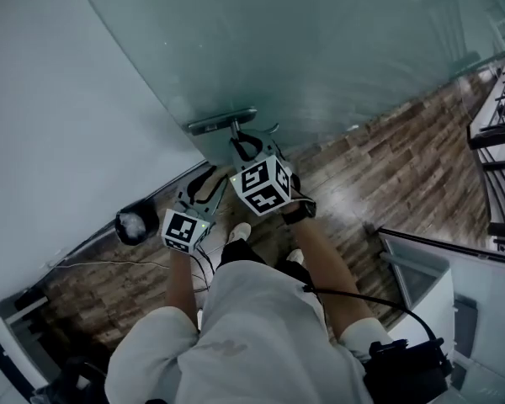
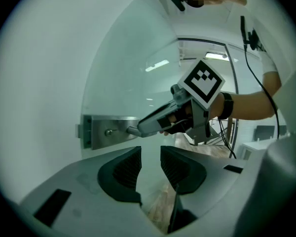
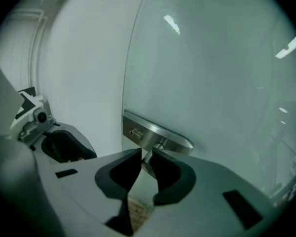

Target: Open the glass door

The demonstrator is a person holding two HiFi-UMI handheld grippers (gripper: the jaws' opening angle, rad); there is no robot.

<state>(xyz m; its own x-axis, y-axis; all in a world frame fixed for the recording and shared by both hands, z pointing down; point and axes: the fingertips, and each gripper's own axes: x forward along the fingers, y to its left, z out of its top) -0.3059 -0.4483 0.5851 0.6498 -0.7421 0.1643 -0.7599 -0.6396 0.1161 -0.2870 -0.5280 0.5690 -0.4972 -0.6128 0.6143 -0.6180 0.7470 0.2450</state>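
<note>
frosted glass door [image 1: 320, 49], upright; a brushed steel plate [image 3: 163, 137] and lever handle [image 3: 147, 162] sit near its edge.

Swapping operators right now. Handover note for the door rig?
Right gripper: jaws shut on the handle of the glass door.
Left gripper: jaws open, empty, off the door, facing the metal plate.
Done: handle gripped.
Left: work the handle and swing the door open. Can't tell whether it is ajar yet.
</note>
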